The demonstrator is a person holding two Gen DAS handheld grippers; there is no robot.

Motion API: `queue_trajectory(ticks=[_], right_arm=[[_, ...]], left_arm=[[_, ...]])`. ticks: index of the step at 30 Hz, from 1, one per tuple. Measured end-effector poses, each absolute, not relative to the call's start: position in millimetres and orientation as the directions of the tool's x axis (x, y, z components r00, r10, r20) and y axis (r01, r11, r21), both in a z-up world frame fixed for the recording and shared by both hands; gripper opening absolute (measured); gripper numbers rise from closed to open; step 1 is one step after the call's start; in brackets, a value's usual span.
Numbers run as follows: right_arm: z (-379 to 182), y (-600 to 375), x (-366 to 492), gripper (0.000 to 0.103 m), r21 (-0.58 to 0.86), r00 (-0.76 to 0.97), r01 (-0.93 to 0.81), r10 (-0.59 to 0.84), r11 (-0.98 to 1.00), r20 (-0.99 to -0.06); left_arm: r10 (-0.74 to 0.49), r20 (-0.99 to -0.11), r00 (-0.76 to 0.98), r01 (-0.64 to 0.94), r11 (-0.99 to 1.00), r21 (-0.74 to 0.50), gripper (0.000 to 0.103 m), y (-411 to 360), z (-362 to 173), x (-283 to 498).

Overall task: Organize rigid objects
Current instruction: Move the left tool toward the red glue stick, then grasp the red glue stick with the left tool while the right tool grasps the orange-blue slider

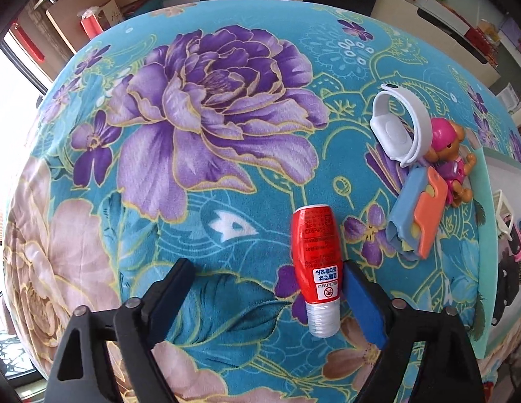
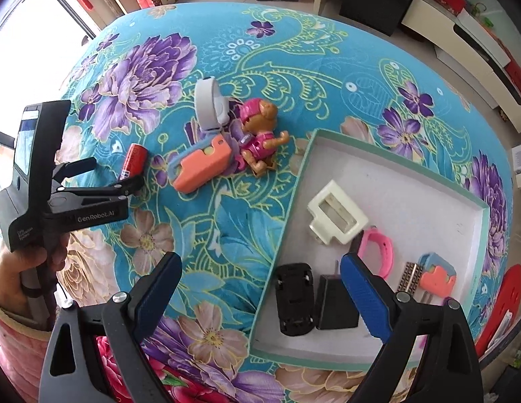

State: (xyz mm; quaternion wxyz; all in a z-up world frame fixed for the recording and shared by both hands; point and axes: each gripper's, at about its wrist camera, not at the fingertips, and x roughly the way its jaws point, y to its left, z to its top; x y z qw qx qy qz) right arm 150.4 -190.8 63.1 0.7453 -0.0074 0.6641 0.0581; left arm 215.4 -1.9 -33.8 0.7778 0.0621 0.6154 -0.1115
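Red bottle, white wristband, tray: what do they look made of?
Red bottle: probably plastic under a glossy printed shrink sleeve; it shows sheen and creases, and the ribbed cap looks silvery.
White wristband: smooth matte band, likely silicone or soft plastic; it holds an even curved loop.
Tray: looks like cardboard, with thin straight walls, a teal edge and a flat matte white inside.

The left wrist view looks steeply down, close over the flowered desk (image 1: 227, 127), with a red bottle (image 1: 316, 255) at lower centre. The right wrist view looks straight down from higher, over a tray (image 2: 475, 231) at right. Both share the bottle (image 2: 134, 159), the white band (image 1: 401, 124) (image 2: 208, 107) and the toy dog (image 1: 450, 154) (image 2: 260, 134).
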Motion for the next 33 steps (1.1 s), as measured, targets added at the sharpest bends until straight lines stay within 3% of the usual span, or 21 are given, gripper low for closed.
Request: queue_trajectory(ticks=[10, 33], right_arm=[[35.9, -133.8, 186.0, 0.095, 0.036, 0.118, -0.341, 0.081, 0.939, -0.990], [-23.8, -79.5, 247.3, 0.095, 0.028, 0.078, -0.529, 0.081, 0.848, -0.994]], left_arm=[[-0.127, -0.960, 0.251, 0.314, 0.948, -0.043, 0.053, -7.2, -26.1, 206.1], [-0.122, -0.945, 0.304, 0.354, 0.935, -0.007, 0.052, 60.3, -30.6, 206.6]])
